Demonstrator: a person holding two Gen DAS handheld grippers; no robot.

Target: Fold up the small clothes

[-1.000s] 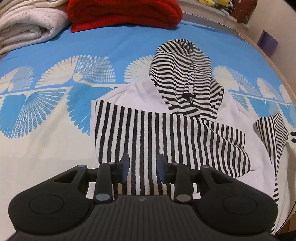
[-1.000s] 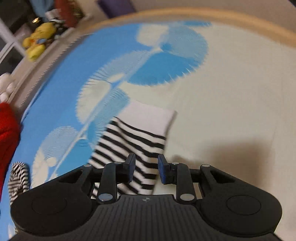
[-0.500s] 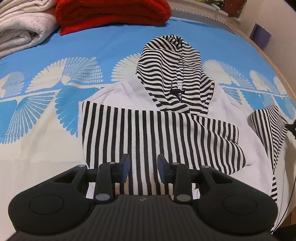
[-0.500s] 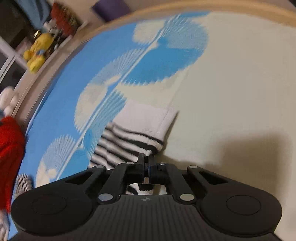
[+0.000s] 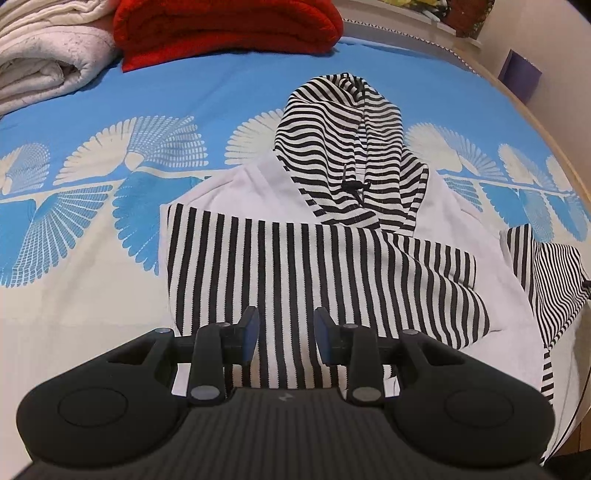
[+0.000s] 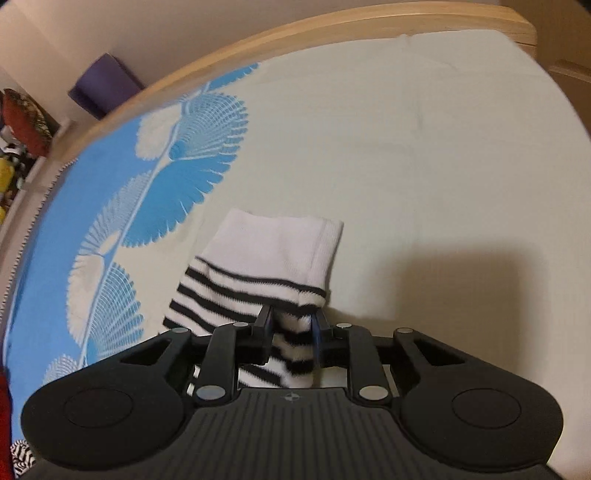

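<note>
Bed, blue-and-cream sheet (image 5: 110, 92). Hoodie (image 5: 295, 266) soft, limp — best taken at cuff. Right gripper (image 6: 291, 334) jaws opening, sleeve (image 6: 273, 280) bunched between; left gripper (image 5: 284, 332) parted, empty.

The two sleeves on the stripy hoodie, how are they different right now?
The left sleeve lies folded flat across the hoodie's chest; the right sleeve sticks out sideways. The left gripper hovers open over its sleeve; the right gripper, opening, has its sleeve between the fingers. Both have black-and-white stripes.

Folded red blanket (image 5: 225, 29) beside rolled white blanket (image 5: 48, 55), purple box (image 5: 519, 75) past the bed's wooden edge (image 6: 295, 35).
</note>
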